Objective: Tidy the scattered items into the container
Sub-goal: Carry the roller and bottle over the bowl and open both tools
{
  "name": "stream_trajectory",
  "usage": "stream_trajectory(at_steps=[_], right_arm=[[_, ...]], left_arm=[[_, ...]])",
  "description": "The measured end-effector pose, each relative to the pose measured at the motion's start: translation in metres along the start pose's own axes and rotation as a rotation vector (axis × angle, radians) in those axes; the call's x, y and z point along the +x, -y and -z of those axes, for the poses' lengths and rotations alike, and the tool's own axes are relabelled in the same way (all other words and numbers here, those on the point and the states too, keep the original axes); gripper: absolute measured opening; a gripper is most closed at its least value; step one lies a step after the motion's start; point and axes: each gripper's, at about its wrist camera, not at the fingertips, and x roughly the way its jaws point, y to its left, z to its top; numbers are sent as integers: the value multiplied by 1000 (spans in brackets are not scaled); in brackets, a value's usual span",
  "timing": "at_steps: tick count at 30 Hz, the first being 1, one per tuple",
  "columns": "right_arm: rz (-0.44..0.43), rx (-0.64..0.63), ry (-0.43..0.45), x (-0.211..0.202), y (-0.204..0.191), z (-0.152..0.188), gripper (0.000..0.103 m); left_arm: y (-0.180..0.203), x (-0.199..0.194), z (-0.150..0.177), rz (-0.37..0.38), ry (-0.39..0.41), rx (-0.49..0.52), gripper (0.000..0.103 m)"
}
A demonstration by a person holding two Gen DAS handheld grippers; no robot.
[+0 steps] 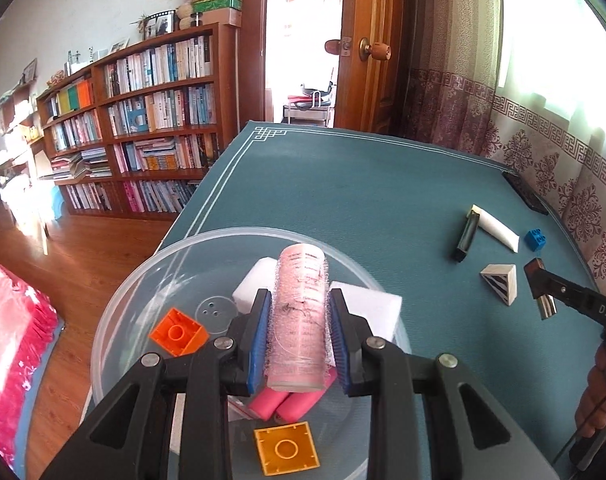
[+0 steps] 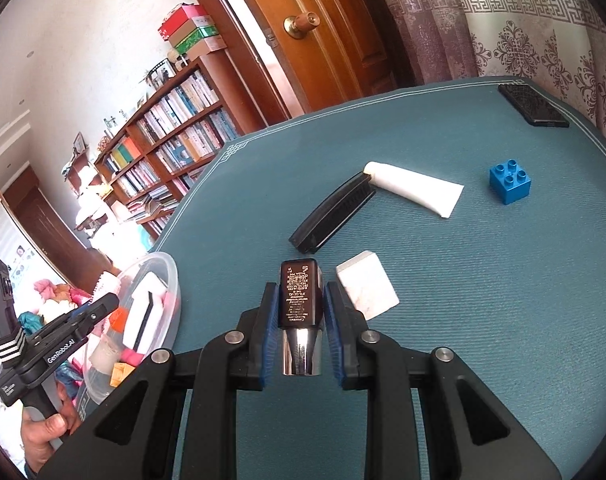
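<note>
My left gripper (image 1: 299, 312) is shut on a pink mesh-wrapped bottle (image 1: 301, 312), held over the clear plastic bowl (image 1: 143, 288). Inside the bowl lie an orange brick (image 1: 178, 332), a yellow brick (image 1: 285, 452), white foam blocks (image 1: 377, 308) and pink rolls (image 1: 287, 404). My right gripper (image 2: 299, 304) is shut on a small dark bottle with a chrome cap (image 2: 299, 300), above the teal mat. On the mat lie a black case (image 2: 335, 210), a white tube (image 2: 415, 188), a blue brick (image 2: 509, 182) and a white wedge block (image 2: 367, 290).
A black phone-like slab (image 2: 533, 104) lies at the mat's far right edge by the curtain. A bookcase (image 1: 143, 120) and an open wooden door (image 1: 367, 48) stand beyond the table. The table's left edge drops to a wooden floor (image 1: 83, 248). A hand (image 2: 43, 436) holds the left gripper.
</note>
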Motion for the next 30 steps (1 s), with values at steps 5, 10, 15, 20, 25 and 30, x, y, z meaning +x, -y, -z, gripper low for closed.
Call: stream_trajectory(at_steps=[5,10,15,20,25,30], right_arm=[[-55,-35,-28,5,-30,4,25],[-123,-72,-65,14,-62,10,25],[-179,-118,-94,25,-96,19,25],[-216,-173,-122,36,-128,29,25],[-210,-271,-121,47,-158,39,25],[-221,-303,-160,59,-171,50,26]], left_arm=[[-13,0,3,-9,3,-20,32],[-26,-2,4,-11,12,-39,32],[-36,-4,4,-6,19,-62,32],[-41,-6,4,6,22,-68,34],[-48,-8,3,42,25,-103,61],[-51,-12,2,36,34,-124,62]])
